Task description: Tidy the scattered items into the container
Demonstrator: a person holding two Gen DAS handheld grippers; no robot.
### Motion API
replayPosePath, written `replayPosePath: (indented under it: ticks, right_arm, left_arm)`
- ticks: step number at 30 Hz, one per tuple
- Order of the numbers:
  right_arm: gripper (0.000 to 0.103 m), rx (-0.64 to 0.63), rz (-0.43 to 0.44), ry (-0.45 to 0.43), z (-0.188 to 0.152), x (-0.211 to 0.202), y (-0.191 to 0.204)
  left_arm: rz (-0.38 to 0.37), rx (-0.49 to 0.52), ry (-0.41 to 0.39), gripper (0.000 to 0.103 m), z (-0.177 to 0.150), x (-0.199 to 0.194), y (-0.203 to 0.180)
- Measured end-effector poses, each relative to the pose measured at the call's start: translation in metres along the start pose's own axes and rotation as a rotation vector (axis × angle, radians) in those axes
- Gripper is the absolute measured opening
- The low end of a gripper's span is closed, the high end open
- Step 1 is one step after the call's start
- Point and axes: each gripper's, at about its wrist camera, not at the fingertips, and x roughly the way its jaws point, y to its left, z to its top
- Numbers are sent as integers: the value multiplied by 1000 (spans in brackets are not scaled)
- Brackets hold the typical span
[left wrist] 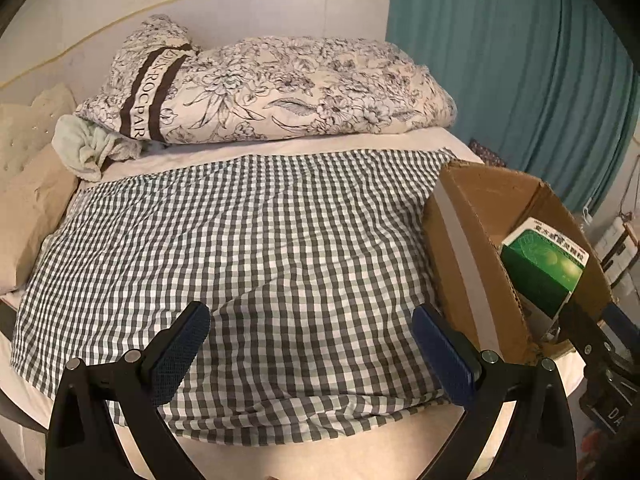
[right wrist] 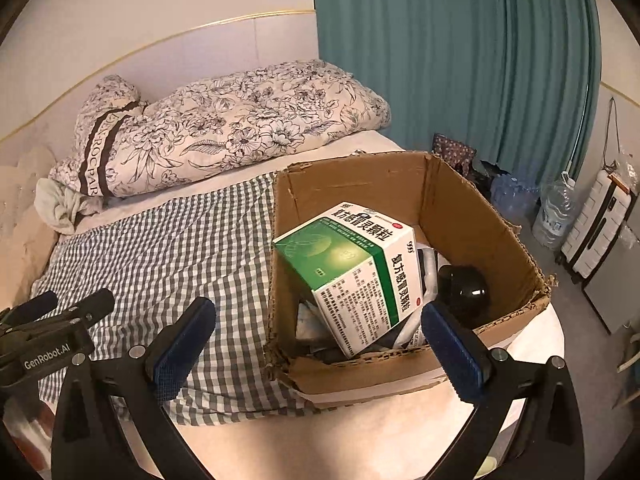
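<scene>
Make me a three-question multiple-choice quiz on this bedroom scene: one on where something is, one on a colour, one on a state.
1. Where is the green and white carton?
A. on the quilt
B. inside the box
C. on the floor

2. What colour is the curtain?
A. teal
B. red
C. yellow

3. How is the right tool?
A. shut on the carton
B. shut on nothing
C. open, holding nothing

Answers:
1. B, the carton leans tilted within the cardboard walls.
2. A, the teal folds hang behind the bed.
3. C, its blue pads stand wide apart, with nothing gripped between them.
</scene>
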Motion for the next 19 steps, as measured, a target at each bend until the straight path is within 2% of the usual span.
replayPosePath:
  ticks: [5, 12, 19]
  right_arm:
    - [103, -2, -11, -11, -1, -1, 4]
    - [103, 12, -12, 1, -4, 1, 2]
    - [103, 21, -9, 13, -9, 5, -2]
  left_arm:
    - [-7, -13, 14, 103, -1, 2, 0]
    - [55, 5, 24, 103, -1, 4, -2]
    - [76, 30, 13, 103, -6, 3, -5]
